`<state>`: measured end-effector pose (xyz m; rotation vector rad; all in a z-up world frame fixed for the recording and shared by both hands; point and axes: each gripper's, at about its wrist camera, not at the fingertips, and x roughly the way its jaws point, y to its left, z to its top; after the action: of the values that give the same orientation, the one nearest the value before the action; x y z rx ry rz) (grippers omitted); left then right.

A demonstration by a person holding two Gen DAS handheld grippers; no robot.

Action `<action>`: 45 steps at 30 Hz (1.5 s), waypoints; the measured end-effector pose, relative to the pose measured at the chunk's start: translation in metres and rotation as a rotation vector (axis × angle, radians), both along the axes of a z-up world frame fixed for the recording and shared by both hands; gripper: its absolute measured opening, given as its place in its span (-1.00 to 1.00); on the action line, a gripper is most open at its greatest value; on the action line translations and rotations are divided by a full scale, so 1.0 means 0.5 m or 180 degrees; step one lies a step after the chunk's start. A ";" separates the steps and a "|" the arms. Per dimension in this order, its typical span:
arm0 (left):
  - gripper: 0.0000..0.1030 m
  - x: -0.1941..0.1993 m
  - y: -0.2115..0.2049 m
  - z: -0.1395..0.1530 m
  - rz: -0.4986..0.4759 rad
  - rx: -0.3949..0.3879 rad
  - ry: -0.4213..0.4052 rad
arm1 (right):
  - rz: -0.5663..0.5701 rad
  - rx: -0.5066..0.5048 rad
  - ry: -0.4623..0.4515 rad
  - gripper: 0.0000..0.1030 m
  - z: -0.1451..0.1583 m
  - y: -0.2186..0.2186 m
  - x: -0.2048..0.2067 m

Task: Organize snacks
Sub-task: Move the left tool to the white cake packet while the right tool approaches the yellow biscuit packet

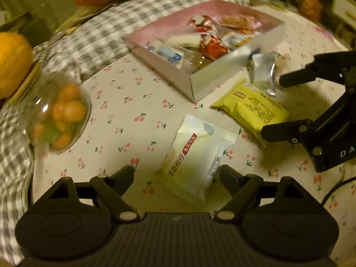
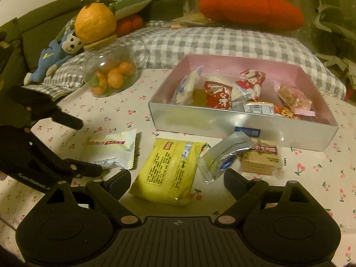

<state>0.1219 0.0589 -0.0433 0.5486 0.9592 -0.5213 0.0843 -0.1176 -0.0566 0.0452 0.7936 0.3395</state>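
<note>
A pink-lined box (image 2: 244,131) holding several wrapped snacks stands on the cherry-print cloth; it also shows in the left wrist view (image 1: 213,77). In front of it lie a white packet (image 1: 198,155) (image 2: 113,149), a yellow packet (image 1: 251,109) (image 2: 169,169), a silver packet (image 2: 222,155) (image 1: 262,75) and a brown biscuit pack (image 2: 262,158). My left gripper (image 1: 176,173) is open, its fingers on either side of the white packet's near end. My right gripper (image 2: 176,178) is open, just above the yellow packet. Each gripper shows in the other's view, the right (image 1: 272,104) and the left (image 2: 89,146).
A glass jar (image 2: 111,75) with small oranges and a big orange on its lid stands at the back left. A grey checked cushion (image 2: 211,42), a stuffed toy (image 2: 55,55) and a red pillow (image 2: 251,9) lie behind the box.
</note>
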 end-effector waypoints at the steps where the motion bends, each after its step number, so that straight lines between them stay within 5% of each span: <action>1: 0.54 0.009 -0.001 -0.003 -0.0007 -0.0016 0.0048 | 0.0000 0.0003 0.0007 0.71 -0.003 0.002 0.002; 4: 0.48 0.027 0.002 -0.010 0.0038 -0.0126 0.0196 | 0.0009 0.0043 0.0004 0.65 -0.006 0.009 0.001; 9: 0.21 0.030 0.002 -0.018 0.0221 -0.0307 0.0325 | 0.0121 0.0008 -0.0017 0.06 -0.006 0.019 -0.004; 15: 0.09 0.006 0.018 -0.022 0.0792 -0.0618 0.0349 | 0.0086 0.0050 0.0058 -0.05 0.003 -0.011 -0.020; 22: 0.09 -0.044 -0.013 -0.021 0.1084 -0.0651 0.0407 | 0.0122 -0.0092 0.0121 -0.15 0.024 -0.057 -0.058; 28: 0.26 -0.070 -0.036 -0.023 0.1177 -0.0682 0.0524 | 0.0148 -0.0104 0.0128 -0.02 0.036 -0.062 -0.083; 33: 0.40 -0.079 -0.027 -0.032 0.1245 -0.0831 0.0251 | 0.0217 -0.0171 -0.0102 0.39 0.037 -0.052 -0.100; 40: 0.52 -0.086 -0.008 -0.045 0.1395 -0.1065 -0.0089 | 0.0321 -0.0262 -0.0163 0.50 0.021 -0.042 -0.088; 45: 0.79 -0.094 -0.030 -0.058 0.1303 -0.0903 -0.0218 | 0.0234 -0.0276 -0.0068 0.51 0.002 -0.042 -0.069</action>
<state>0.0751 0.0437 -0.0721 0.1068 0.8838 -0.2606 0.0499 -0.1385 -0.0558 -0.0689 0.7893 0.3743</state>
